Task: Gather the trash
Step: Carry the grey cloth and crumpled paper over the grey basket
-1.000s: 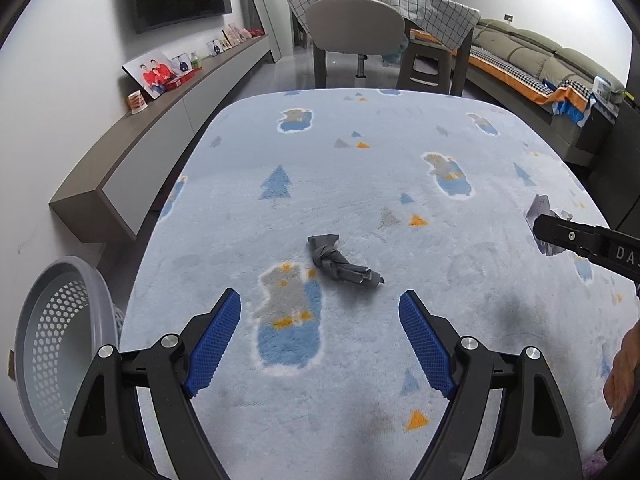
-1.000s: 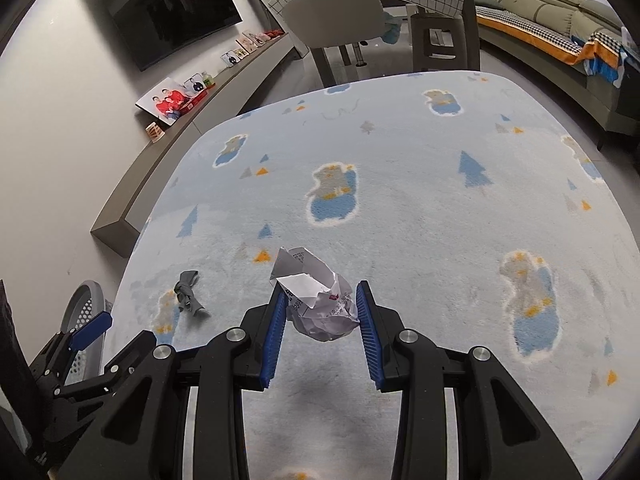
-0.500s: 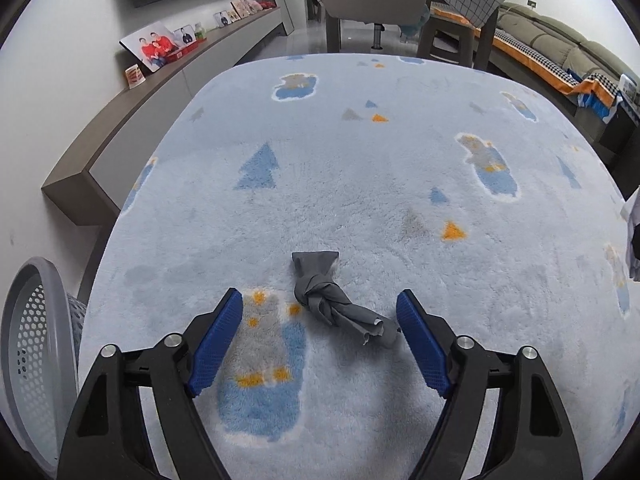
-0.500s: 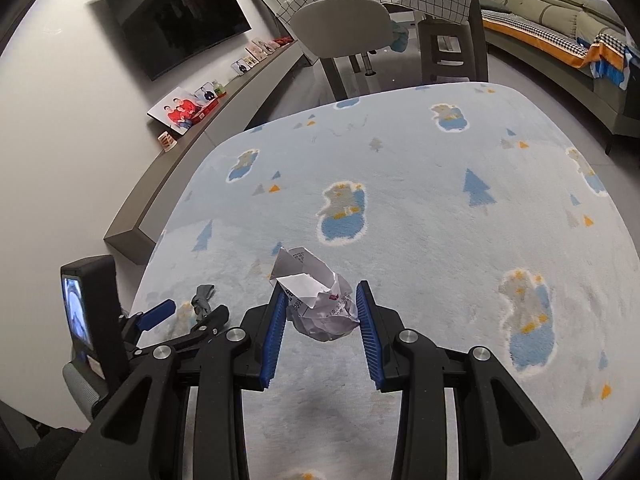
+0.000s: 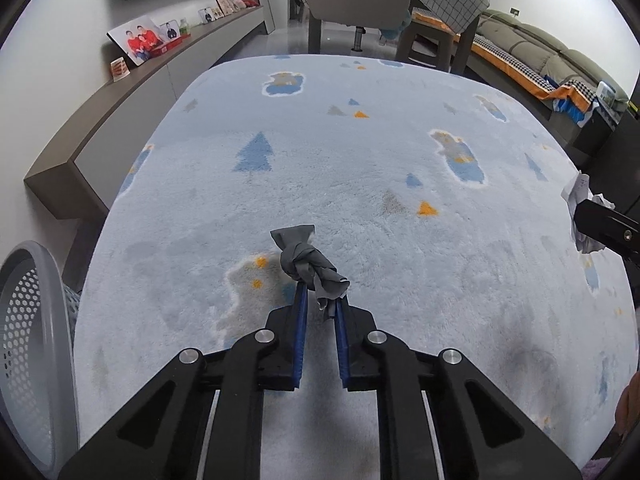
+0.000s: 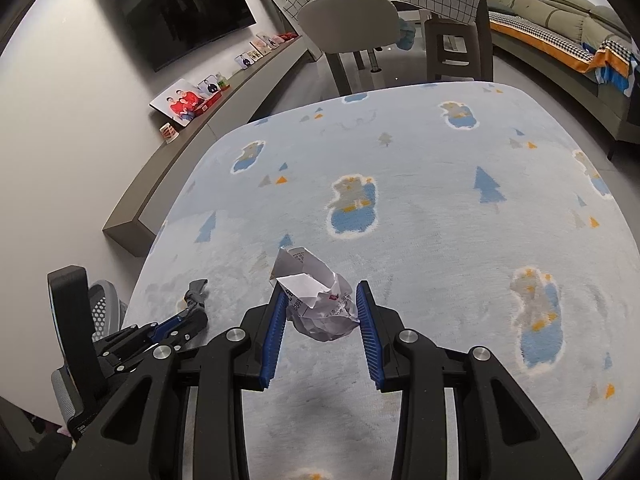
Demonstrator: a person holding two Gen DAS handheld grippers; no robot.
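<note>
- Left gripper [image 5: 320, 300] pointed steeply down toward the floor, its blue pads pressed together on the near end of a knotted grey rag [image 5: 308, 264].
- Right gripper [image 6: 322, 308] angled down too, jaws partly closed and clamped on a crumpled paper ball [image 6: 322, 308].
- The two tools sat side by side, left one low at the right view's edge.

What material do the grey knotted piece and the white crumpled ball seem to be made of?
The grey knotted piece looks like thin matte cloth: it is tied in a soft knot with limp, frayed-looking ends. The white crumpled ball looks like paper: sharp creases, stiff folded corners and small print, though the print is too small to read.
</note>
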